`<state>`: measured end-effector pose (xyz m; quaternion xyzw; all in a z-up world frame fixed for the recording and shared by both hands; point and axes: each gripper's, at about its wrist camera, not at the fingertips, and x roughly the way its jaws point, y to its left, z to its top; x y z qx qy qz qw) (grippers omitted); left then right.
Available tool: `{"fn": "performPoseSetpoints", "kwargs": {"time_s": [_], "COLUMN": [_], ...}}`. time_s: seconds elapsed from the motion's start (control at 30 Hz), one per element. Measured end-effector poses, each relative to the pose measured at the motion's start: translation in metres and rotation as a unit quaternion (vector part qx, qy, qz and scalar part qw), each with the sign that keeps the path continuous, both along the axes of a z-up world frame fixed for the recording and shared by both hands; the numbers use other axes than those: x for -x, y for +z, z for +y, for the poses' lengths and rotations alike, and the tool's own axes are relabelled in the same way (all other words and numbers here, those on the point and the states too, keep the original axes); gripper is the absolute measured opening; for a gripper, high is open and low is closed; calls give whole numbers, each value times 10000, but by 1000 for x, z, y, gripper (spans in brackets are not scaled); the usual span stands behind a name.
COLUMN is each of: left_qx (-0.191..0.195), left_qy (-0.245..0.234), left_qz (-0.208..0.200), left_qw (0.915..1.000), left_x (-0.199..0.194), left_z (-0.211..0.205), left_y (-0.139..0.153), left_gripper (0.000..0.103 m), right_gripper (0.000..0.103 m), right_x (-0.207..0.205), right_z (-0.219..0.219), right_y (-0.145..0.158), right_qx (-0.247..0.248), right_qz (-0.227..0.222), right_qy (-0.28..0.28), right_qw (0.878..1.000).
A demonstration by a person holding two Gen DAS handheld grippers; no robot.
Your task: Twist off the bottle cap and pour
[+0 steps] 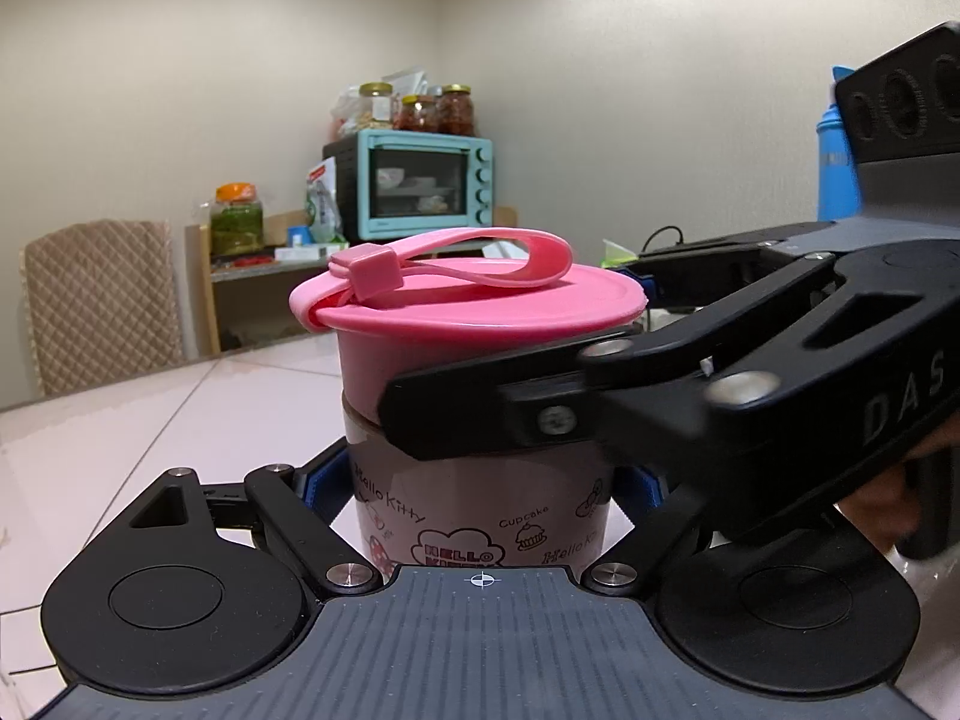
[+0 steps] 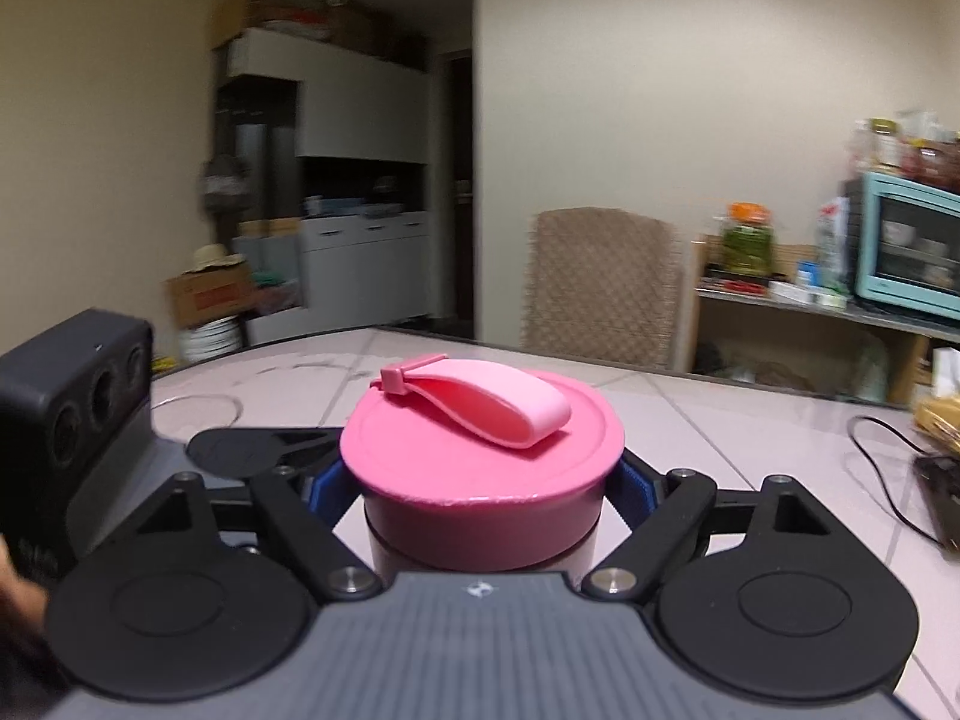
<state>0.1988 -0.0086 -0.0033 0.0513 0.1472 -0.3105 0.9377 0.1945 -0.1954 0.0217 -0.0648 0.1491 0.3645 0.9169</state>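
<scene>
A Hello Kitty bottle (image 1: 480,516) with a pink screw cap (image 1: 474,312) and a pink strap loop stands on the pale tiled table (image 1: 180,420). My left gripper (image 1: 480,489) is shut on the bottle body, blue pads on both sides. My right gripper (image 2: 483,483) is shut on the pink cap (image 2: 480,450) from the sides; in the left wrist view its black finger (image 1: 498,402) crosses the cap's lower edge. The bottle body below the cap (image 2: 480,552) is mostly hidden in the right wrist view.
A blue bottle (image 1: 834,168) stands behind the right gripper body. A teal toaster oven (image 1: 420,186) and jars sit on a shelf behind. A quilted chair (image 2: 600,282) stands at the table's far edge. A black cable (image 2: 888,480) lies at the right.
</scene>
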Motion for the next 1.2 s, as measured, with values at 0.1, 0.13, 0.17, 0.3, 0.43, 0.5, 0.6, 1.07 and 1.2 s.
{"fn": "performPoseSetpoints", "kwargs": {"time_s": [0.1,0.13,0.17,0.3,0.43,0.5,0.6,1.07,1.2], "left_qx": [-1,-1,-2,-4,-5,-6,-8,-4,-4], "left_qy": [0,0,0,0,1,1,1,-2,-3], "left_qz": [-1,-1,-1,0,2,3,4,2,2], "left_qw": [10000,10000,10000,10000,10000,10000,10000,10000,10000], "left_x": [0,0,-1,-1,-1,-2,-2,-3,-3], "left_z": [0,0,0,0,0,0,0,1,2], "left_y": [0,0,0,0,0,1,1,1,1], "left_gripper": [90,90,90,90,90,90,90,90,90], "right_gripper": [85,85,85,85,85,85,85,95,95], "right_x": [-10,-14,-16,-30,-30,-28,-21,31,32], "right_z": [-10,-14,-16,-24,-25,-24,-21,-7,1], "right_y": [1,1,1,6,9,10,12,14,14], "right_qx": [38,28,32,132,145,106,75,-38,-56], "right_qz": [-20,-15,-12,32,36,57,34,-157,-199], "right_qy": [524,721,825,1491,1609,1545,1293,-318,-538], "right_qw": [9986,9974,9966,9887,9869,9879,9916,9994,9983]}}
